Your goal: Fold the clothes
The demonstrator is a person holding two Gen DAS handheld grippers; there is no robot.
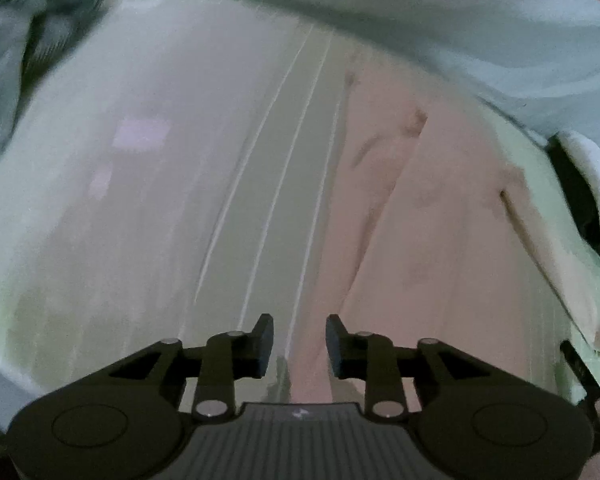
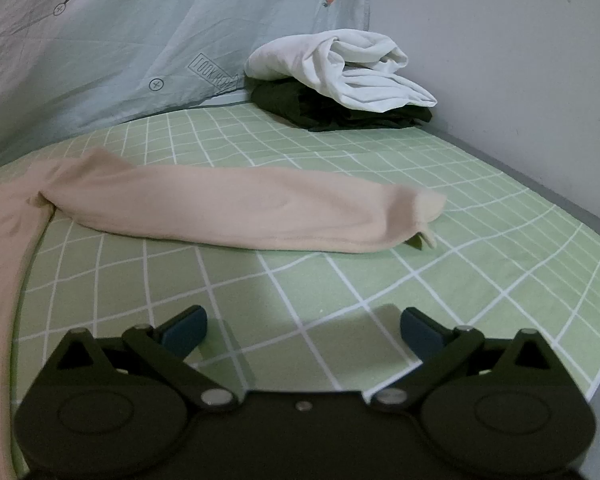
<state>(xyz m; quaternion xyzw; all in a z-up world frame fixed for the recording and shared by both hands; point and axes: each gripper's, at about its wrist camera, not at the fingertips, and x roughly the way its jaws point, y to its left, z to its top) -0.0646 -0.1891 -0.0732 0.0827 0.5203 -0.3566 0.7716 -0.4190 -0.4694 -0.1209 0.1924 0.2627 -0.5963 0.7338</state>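
Observation:
A pale pink long-sleeved garment (image 2: 240, 208) lies on the green checked bed sheet (image 2: 380, 280), one sleeve stretched out to the right. In the blurred left wrist view the pink garment (image 1: 420, 220) spreads under and ahead of my left gripper (image 1: 300, 332). Its jaws stand a little apart, and nothing shows pinched between the pads. Left of the pink cloth runs a greyish band with white lines (image 1: 284, 168), too blurred to identify. My right gripper (image 2: 303, 316) hovers wide open over bare sheet, short of the sleeve.
A crumpled white garment (image 2: 340, 68) rests on a dark folded one (image 2: 332, 112) in the far right corner against the wall (image 2: 500, 40). A pale blue printed quilt (image 2: 120, 40) rises along the back. The same white pile (image 1: 588, 184) shows at the right edge.

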